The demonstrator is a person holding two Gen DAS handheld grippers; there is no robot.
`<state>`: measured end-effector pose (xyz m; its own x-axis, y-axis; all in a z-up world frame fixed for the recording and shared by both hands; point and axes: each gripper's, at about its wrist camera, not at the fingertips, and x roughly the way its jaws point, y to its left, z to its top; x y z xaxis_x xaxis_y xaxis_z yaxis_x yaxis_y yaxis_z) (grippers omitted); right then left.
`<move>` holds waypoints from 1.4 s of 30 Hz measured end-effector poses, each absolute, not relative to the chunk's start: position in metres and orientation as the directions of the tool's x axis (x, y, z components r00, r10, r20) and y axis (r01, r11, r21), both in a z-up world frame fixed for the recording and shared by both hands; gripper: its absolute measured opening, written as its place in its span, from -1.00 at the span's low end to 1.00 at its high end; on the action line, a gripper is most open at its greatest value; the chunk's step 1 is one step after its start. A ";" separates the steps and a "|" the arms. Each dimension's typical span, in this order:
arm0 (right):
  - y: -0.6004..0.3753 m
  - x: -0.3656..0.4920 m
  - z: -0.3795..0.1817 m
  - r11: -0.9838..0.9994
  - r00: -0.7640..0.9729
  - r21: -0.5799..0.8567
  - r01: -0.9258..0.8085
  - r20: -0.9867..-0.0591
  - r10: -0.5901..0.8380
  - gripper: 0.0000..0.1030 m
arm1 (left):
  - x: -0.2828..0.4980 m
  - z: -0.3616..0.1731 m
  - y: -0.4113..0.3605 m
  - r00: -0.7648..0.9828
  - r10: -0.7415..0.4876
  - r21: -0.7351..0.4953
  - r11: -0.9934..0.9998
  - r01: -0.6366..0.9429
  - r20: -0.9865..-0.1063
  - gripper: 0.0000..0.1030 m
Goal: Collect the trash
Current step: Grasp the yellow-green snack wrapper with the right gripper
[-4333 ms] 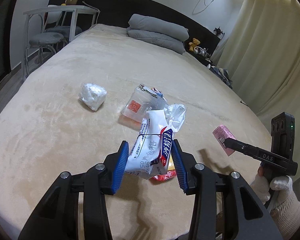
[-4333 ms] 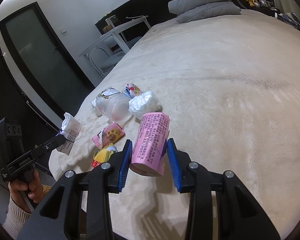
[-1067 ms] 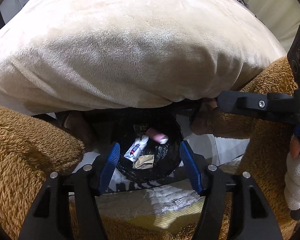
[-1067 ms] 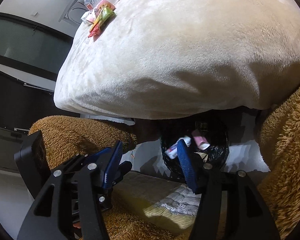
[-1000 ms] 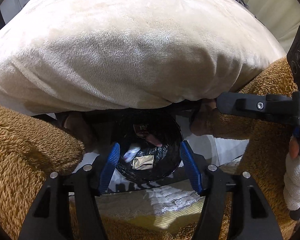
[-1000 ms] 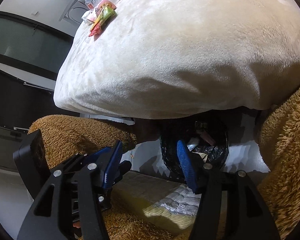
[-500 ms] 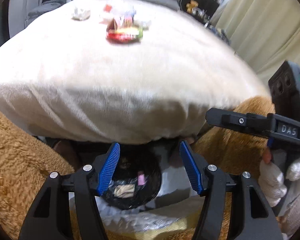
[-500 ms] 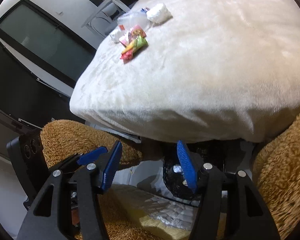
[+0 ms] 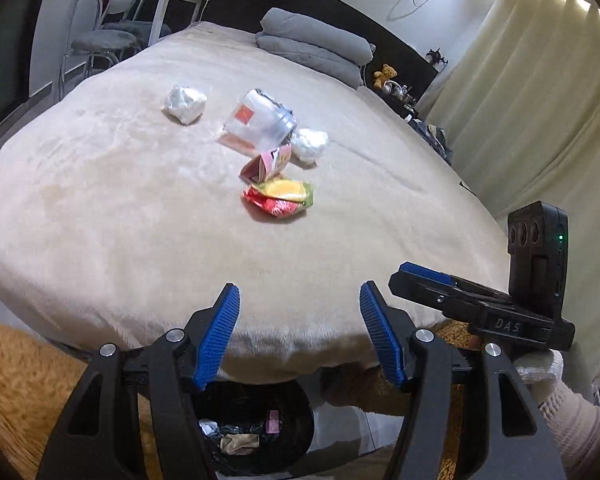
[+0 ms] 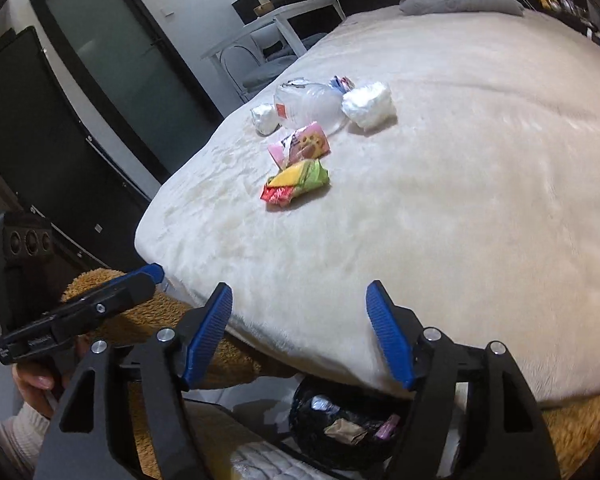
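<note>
Both grippers hang over the near edge of the bed (image 9: 140,208), and neither has anything in it. The left gripper (image 9: 300,332) has its blue fingers (image 9: 216,336) spread apart with only the cream blanket showing between them; the right gripper (image 10: 300,332) is opening its fingers (image 10: 388,340) at this moment, and nothing sits between those either. Below the bed's edge, tucked under the overhang, stands the black-lined bin (image 9: 296,416), with a pink packet (image 9: 274,419), a crumpled brown paper (image 9: 238,442) and a bit of white wrapper inside. Up on the bed, well in from the near edge, the rest of the trash lies in a loose cluster: a red, yellow and green snack wrapper (image 9: 280,198) is nearest the edge, a pink packet with a paw print (image 10: 306,145) just behind it, then a clear plastic container (image 9: 260,124) on its side. A crumpled white wad (image 9: 310,145) sits right beside the container, another white wad (image 9: 185,103) lies apart to the other side of it, and a small red-and-blue packet (image 10: 342,82) peeks out behind. At the far end of the bed, grey pillows (image 9: 312,48) are stacked by the dark headboard. In the left wrist view the right gripper shows in a gloved hand (image 9: 540,364); brown fleece covers the person's legs by the bin.
</note>
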<state>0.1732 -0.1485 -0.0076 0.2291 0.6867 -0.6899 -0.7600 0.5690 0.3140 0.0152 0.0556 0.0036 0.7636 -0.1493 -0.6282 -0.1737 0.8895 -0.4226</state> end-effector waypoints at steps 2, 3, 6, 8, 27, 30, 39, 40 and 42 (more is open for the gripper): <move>-0.137 0.187 -0.007 0.558 0.225 0.313 -0.768 -0.684 0.694 0.60 | 0.019 0.010 0.063 0.773 -0.131 -0.410 0.895 -0.178 -0.621 0.19; -0.131 0.193 -0.007 0.550 0.219 0.311 -0.775 -0.685 0.695 0.62 | 0.021 0.013 0.068 0.777 -0.130 -0.412 0.894 -0.176 -0.616 0.19; -0.111 0.208 -0.008 0.529 0.214 0.282 -0.801 -0.690 0.692 0.62 | 0.024 0.021 0.078 0.795 -0.132 -0.414 0.896 -0.159 -0.592 0.19; -0.100 0.214 -0.011 0.505 0.190 0.278 -0.817 -0.698 0.690 0.62 | 0.024 0.030 0.084 0.814 -0.122 -0.407 0.901 -0.149 -0.568 0.19; -0.023 0.225 -0.038 0.421 0.205 0.099 -0.902 -0.760 0.617 0.62 | 0.024 0.055 0.124 0.900 -0.165 -0.552 0.828 -0.096 -0.403 0.53; -0.019 0.229 -0.042 0.440 0.233 0.075 -0.895 -0.762 0.604 0.61 | 0.021 0.051 0.128 0.907 -0.168 -0.588 0.802 -0.101 -0.385 0.66; -0.025 0.225 -0.039 0.436 0.229 0.079 -0.896 -0.759 0.610 0.28 | 0.029 0.042 0.124 0.888 -0.118 -0.571 0.801 -0.180 -0.445 0.87; -0.027 0.224 -0.037 0.438 0.228 0.087 -0.895 -0.755 0.615 0.28 | 0.030 0.041 0.125 0.884 -0.115 -0.569 0.801 -0.187 -0.452 0.87; -0.035 0.223 -0.031 0.443 0.228 0.104 -0.890 -0.741 0.632 0.28 | 0.034 0.039 0.124 0.876 -0.103 -0.558 0.805 -0.204 -0.470 0.87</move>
